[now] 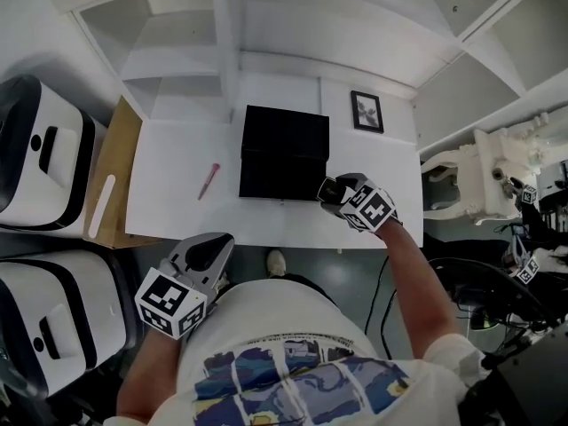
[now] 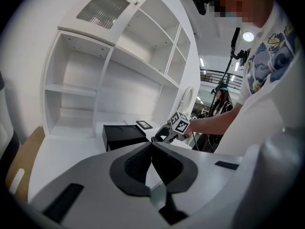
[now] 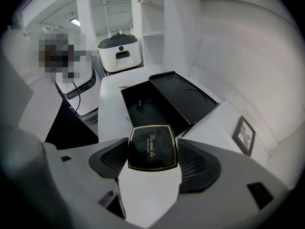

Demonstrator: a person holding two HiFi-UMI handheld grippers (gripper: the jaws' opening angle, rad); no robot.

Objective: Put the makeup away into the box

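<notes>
White desk [image 1: 177, 185], black box [image 1: 284, 149], white shelving [image 1: 173, 56]

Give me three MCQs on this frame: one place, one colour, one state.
1. Where is the pink pencil relative to the black box?
A) inside it
B) on the table, at its left in the head view
C) on its lid

2. What colour is the compact in the right gripper?
A) black, gold-edged
B) pink
C) white

3. What state is the left gripper in?
A) open
B) shut on the pencil
C) shut, empty

Answers:
1 B, it lies on the white tabletop, apart from the box.
2 A, the right gripper view shows a black lid with a gold rim.
3 C, its fingers meet with nothing between them.
</notes>
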